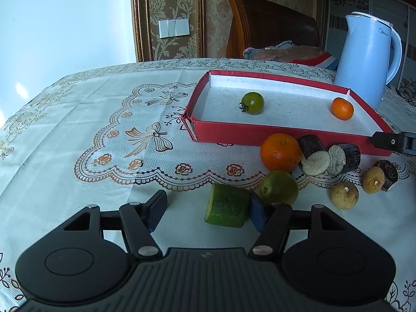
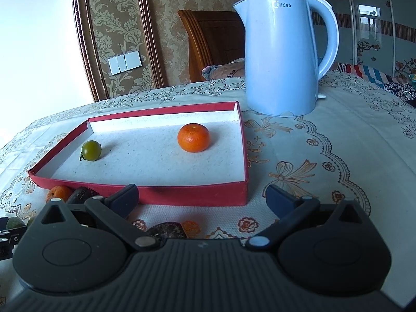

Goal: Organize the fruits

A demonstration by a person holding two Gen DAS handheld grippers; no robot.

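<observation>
Left gripper (image 1: 208, 209) spread wide around the cucumber chunk (image 1: 227, 205), right pad touching or nearly touching its cut side, left pad well apart. Off-centre like this, likely to shove the chunk sideways on closing rather than clamp it, or to tip it onto its cut face. Just beyond that right pad, a green citrus (image 1: 278, 187), near enough to be nudged and rolled.

Further right, crowded against the front wall of the red tray (image 1: 260, 134): a large orange (image 1: 280, 151), two dark cut stubs (image 1: 330, 154), two small tan fruits (image 1: 356, 188) and another dark piece (image 1: 388, 174). Possibly sugarcane sections, though hard to tell through the lens. Round pieces on a lace tablecloth (image 1: 104, 135), apt to roll if bumped.

Inside the tray, a green tomato (image 1: 251, 103) on the left and a small mandarin (image 1: 342, 108) on the right, plenty of bare floor between. Raised wall in the way of any low carry: needs a lift over it.

Right gripper (image 2: 202, 200) open and empty, hovering before the tray's near right corner, a dark piece (image 2: 166, 230) under it. Blue kettle (image 2: 282, 52) standing just behind the tray, a thing to knock on a long reach.
</observation>
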